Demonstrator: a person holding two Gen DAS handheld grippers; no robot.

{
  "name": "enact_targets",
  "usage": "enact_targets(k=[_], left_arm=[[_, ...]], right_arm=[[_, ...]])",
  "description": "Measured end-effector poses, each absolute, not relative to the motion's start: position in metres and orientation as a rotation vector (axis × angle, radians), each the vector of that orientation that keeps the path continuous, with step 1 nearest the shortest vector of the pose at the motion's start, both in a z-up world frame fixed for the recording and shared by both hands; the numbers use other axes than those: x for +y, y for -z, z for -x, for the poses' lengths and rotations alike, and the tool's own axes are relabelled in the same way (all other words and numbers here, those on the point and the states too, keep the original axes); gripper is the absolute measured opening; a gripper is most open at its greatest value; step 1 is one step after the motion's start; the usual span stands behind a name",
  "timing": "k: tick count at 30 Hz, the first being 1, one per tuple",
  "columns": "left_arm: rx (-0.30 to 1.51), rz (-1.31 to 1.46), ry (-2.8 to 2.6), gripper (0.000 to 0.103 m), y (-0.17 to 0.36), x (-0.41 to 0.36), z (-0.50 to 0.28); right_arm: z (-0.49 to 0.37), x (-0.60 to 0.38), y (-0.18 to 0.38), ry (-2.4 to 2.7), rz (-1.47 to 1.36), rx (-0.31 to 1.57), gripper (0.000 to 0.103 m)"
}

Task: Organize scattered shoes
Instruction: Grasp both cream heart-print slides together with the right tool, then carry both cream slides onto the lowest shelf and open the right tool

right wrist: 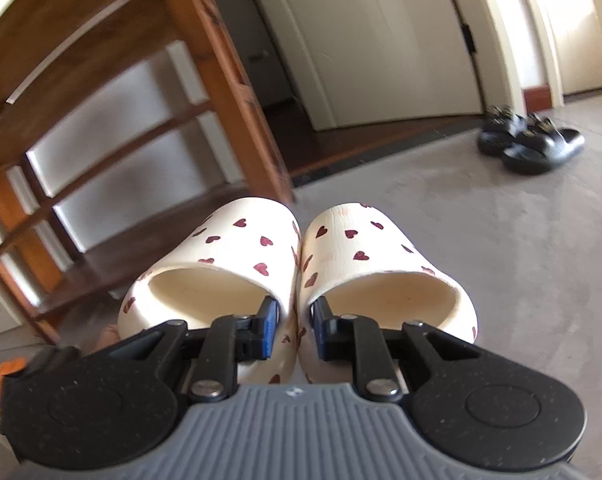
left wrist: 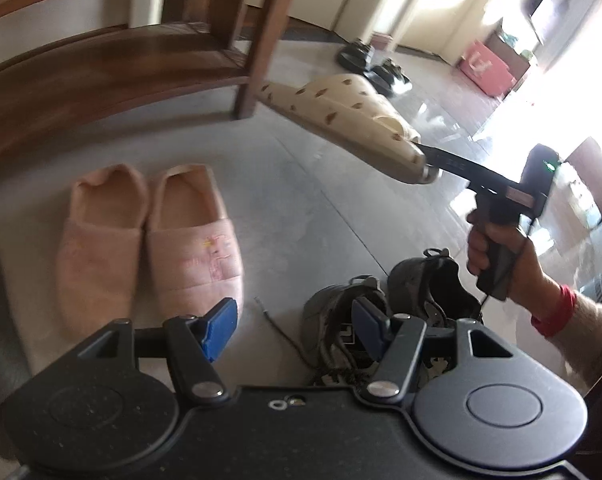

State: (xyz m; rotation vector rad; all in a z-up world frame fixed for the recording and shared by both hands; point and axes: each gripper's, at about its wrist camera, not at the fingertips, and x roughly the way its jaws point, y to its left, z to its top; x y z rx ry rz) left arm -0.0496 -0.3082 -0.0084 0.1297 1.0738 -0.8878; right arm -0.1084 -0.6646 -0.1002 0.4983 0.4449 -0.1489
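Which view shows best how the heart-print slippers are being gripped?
The right wrist view: the right gripper pinches the inner walls of both heart-print slippers together, one finger inside each. The left wrist view shows them only side-on, lifted off the floor.

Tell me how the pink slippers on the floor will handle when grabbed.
The pink slippers look plush and quilted, so probably light and floppy; a heel wall may fold under the jaws. Their fuzzy fabric should grip the pads rather than slip. Lying flat side by side, they seem unlikely to roll or tip.
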Motion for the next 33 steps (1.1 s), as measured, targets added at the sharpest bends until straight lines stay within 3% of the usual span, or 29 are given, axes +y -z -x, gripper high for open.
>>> enact_targets(k=[7, 12, 19, 33], left_arm=[[1.065, -0.065, 0.83, 0.063, 0.002, -0.275, 0.052], [1.039, -0.047, 0.801, 0.063, -0.003, -0.254, 0.06], [0.899, 0.015, 0.684, 0.063, -0.016, -0.24, 0.045], [0.612, -0.007, 0.347, 0.063, -0.016, -0.258, -0.037]], right_arm=[[0.075, -0.613, 0.07, 0.047, -0.43, 0.355, 0.022], [0.003, -0.577, 0.065, 0.029, -0.345, 0.334, 0.022], [-0.086, -0.552, 0.082, 0.062, -0.287, 0.403, 0.023], [-0.146, -0.539, 0.103, 0.109, -0.222, 0.489, 0.022]])
